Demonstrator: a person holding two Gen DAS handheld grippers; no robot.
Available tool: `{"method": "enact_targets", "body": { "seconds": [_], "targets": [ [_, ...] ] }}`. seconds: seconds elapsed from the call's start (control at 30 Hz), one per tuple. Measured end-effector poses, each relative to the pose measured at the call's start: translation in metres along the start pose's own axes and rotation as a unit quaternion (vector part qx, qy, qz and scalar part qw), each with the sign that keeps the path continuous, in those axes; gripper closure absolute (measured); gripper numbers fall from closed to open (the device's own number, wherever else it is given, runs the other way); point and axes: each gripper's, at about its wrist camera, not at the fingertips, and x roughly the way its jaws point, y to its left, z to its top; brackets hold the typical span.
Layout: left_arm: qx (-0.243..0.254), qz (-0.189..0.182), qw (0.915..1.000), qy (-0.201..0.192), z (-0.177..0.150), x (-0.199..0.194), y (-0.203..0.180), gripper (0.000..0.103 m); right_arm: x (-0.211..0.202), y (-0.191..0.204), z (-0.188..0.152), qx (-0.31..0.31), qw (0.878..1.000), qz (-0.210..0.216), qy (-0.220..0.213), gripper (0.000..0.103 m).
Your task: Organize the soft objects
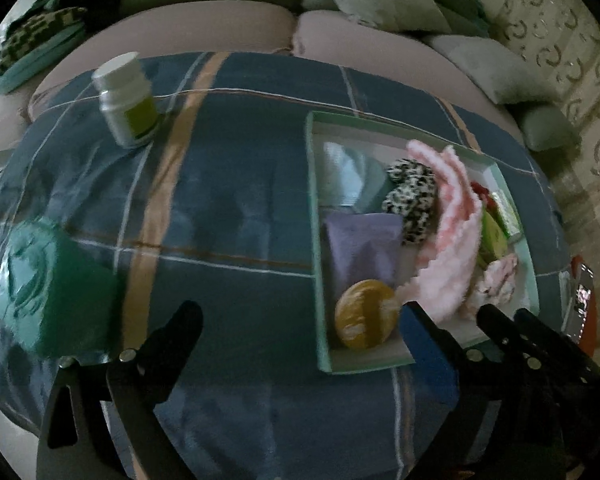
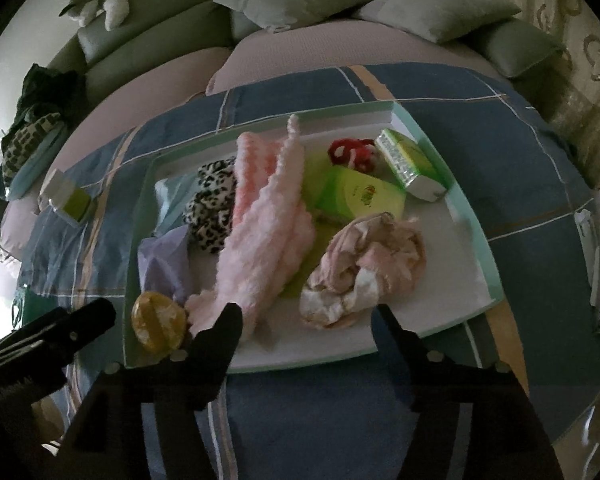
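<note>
Ahead of my right gripper [image 2: 306, 320] sits the shallow mint-rimmed tray [image 2: 452, 184], resting on the blue plaid cloth [image 2: 500, 128]. My jaws are spread wide and hold nothing. The long fluffy pink sock [image 2: 268, 220] lies in the tray, its near end just beyond my left fingertip [image 2: 228, 320]; the crumpled cream-and-pink cloth [image 2: 364, 272] lies just beyond the right one. The leopard-print scrunchie [image 2: 214, 204] sits farther off, left of the sock. My left gripper [image 1: 300, 316] is also wide open and empty, with the tray to its right.
</note>
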Motion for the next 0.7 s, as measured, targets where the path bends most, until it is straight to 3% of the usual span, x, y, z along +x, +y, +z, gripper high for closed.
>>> {"method": "enact_targets", "body": {
  "seconds": [0.1, 0.23, 0.7],
  "targets": [
    [-0.013, 0.012, 0.9998, -0.011, -0.003, -0.004, 0.010, 0.004, -0.004, 0.004, -0.004, -0.004, 1.000, 0.002, -0.006, 0.026],
    [-0.021, 0.030, 0.9989, -0.031, -0.009, -0.013, 0.018, 0.000, -0.009, 0.007, -0.007, -0.002, 1.000, -0.002, -0.018, 0.001],
    [-0.029, 0.067, 0.9973, -0.009, -0.026, -0.015, 0.030, 0.000, -0.015, 0.013, -0.025, -0.012, 1.000, 0.008, -0.010, 0.000]
  ]
}}
